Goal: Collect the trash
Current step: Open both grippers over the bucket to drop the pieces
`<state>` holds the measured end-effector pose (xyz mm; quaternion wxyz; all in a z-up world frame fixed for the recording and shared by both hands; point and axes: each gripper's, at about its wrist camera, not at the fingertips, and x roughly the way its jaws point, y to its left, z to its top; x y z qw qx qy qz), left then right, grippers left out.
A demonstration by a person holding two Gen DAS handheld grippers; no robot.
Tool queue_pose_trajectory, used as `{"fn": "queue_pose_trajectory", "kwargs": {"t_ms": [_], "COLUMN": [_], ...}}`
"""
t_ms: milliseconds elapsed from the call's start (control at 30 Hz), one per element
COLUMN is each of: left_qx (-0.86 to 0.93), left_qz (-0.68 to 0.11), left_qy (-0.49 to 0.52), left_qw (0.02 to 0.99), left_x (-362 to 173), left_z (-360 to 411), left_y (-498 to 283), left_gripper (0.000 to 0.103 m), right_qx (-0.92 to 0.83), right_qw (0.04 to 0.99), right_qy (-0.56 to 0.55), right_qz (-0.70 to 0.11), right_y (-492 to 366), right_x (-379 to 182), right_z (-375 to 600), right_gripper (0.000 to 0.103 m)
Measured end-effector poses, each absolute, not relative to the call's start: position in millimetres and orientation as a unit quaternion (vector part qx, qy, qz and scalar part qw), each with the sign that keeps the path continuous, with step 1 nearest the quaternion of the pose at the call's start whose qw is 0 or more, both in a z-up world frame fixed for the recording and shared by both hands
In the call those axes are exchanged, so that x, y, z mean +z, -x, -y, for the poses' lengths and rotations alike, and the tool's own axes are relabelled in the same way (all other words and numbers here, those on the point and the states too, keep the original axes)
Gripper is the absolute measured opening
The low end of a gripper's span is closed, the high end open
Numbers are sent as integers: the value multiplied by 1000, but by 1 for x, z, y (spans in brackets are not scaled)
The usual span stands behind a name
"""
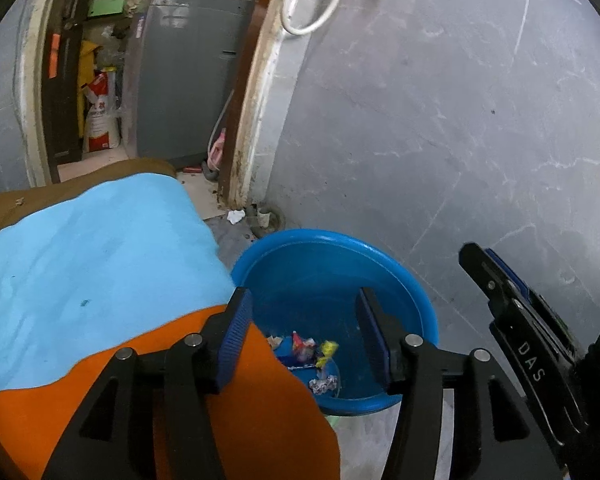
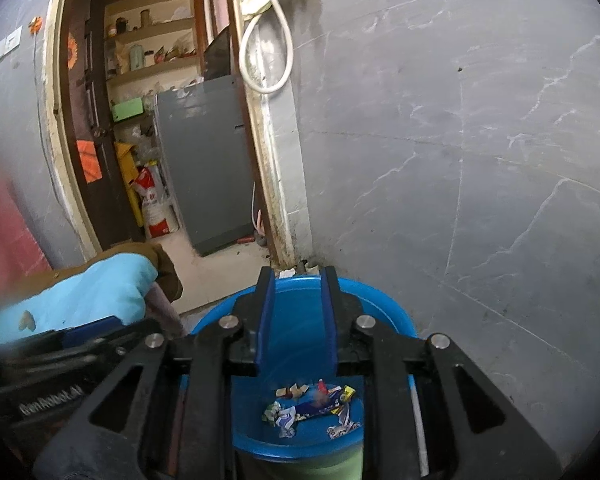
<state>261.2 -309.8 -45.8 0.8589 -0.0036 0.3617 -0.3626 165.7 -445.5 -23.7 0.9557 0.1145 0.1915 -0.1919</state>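
A blue plastic tub (image 1: 400,276) stands on the floor against the grey wall, with several crumpled wrappers (image 1: 312,354) at its bottom. It also shows in the right wrist view (image 2: 396,312), with the wrappers (image 2: 316,404) inside. My left gripper (image 1: 304,300) is open and empty, held over the tub beside the table's edge. My right gripper (image 2: 298,280) is open and empty above the tub's middle. The right gripper's side shows at the right of the left wrist view (image 1: 512,320).
A table with a light-blue cloth (image 1: 92,248) and an orange cloth (image 1: 240,400) lies left of the tub. Behind it a doorway (image 2: 160,160) opens to a storeroom with a grey cabinet (image 2: 208,160). A grey tiled wall (image 2: 460,140) is on the right.
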Motion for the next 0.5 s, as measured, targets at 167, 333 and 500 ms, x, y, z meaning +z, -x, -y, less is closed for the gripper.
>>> {"fn": "queue_pose_trajectory", "kwargs": {"t_ms": [167, 333, 500], "left_qx": [-339, -307, -269], "left_qz": [-334, -295, -246], "left_qy": [26, 48, 65], "left_qw": [879, 904, 929], "left_x": [-28, -10, 7], "left_z": [282, 247, 207], "left_y": [-259, -257, -250], "left_gripper": [65, 88, 99], "right_qx": [-191, -183, -163], "right_qw": [960, 968, 977], "right_qy": [-115, -111, -98], "right_qz": [-168, -131, -98], "right_y": [-162, -155, -150], "right_x": [-18, -10, -3], "right_z": [445, 439, 424], "right_gripper": [50, 71, 97]}}
